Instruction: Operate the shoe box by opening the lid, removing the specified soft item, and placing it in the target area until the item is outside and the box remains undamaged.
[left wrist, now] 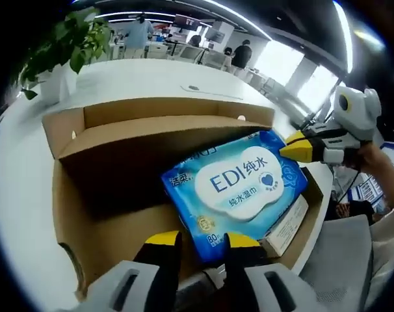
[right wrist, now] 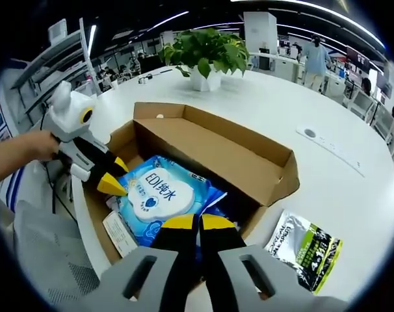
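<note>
While the shoe box [right wrist: 203, 153] is sitting open near the table's [right wrist: 353, 188] edge, the blue wipes pack [left wrist: 233, 188] is lying tilted inside it. The left gripper [left wrist: 203, 244] is pinching the pack's near edge with jaws almost closed. The right gripper [right wrist: 198, 224] is touching the other end, but I cannot tell if it is gripping. Next, I think, both should be lifting it out gently.

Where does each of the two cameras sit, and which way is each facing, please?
Left gripper view: rides the left tool, facing into the open box; the right tool and a hand enter at right.
Right gripper view: rides the right tool, facing the box from the opposite side.
Shared: the blue wipes pack, box, plant.
</note>
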`<action>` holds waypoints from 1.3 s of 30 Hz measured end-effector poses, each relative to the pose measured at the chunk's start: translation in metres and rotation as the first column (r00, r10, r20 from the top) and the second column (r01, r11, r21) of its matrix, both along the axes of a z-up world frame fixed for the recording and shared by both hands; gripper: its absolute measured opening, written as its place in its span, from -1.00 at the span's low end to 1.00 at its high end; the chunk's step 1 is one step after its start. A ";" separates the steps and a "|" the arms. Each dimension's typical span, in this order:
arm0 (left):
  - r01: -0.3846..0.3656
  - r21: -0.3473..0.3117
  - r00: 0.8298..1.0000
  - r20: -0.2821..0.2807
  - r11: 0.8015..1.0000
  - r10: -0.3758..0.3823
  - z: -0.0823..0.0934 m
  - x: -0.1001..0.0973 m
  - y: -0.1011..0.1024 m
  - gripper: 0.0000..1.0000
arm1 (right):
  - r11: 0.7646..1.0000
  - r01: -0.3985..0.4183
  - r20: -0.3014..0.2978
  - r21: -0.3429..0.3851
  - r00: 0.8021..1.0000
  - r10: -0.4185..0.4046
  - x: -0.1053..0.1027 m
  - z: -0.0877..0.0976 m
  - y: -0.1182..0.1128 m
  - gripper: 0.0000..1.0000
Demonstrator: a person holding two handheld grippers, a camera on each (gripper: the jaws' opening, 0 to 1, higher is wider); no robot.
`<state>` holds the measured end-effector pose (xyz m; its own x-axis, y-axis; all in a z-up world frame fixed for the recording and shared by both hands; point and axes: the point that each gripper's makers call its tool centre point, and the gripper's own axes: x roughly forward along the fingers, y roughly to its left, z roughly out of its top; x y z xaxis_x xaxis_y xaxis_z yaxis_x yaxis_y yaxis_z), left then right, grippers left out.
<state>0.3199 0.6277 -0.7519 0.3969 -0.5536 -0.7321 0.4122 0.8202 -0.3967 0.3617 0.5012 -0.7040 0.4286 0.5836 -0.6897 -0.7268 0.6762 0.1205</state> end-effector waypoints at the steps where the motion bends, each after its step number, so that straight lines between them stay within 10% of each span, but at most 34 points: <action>1: 0.001 -0.003 1.000 -0.005 1.000 -0.001 0.000 0.000 -0.001 -0.55 | 1.000 0.002 -0.001 0.002 1.000 -0.002 0.000 0.000 0.000 -1.00; 39: -0.069 -0.006 0.997 0.021 0.998 0.069 0.028 0.001 -0.003 -0.96 | 0.995 0.064 -0.033 0.080 0.998 -0.061 -0.004 0.020 -0.006 -1.00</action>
<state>0.3213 0.6245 -0.7236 0.4496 -0.5282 -0.7203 0.3625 0.8449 -0.3933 0.3578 0.4955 -0.6844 0.4455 0.6105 -0.6548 -0.6786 0.7074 0.1978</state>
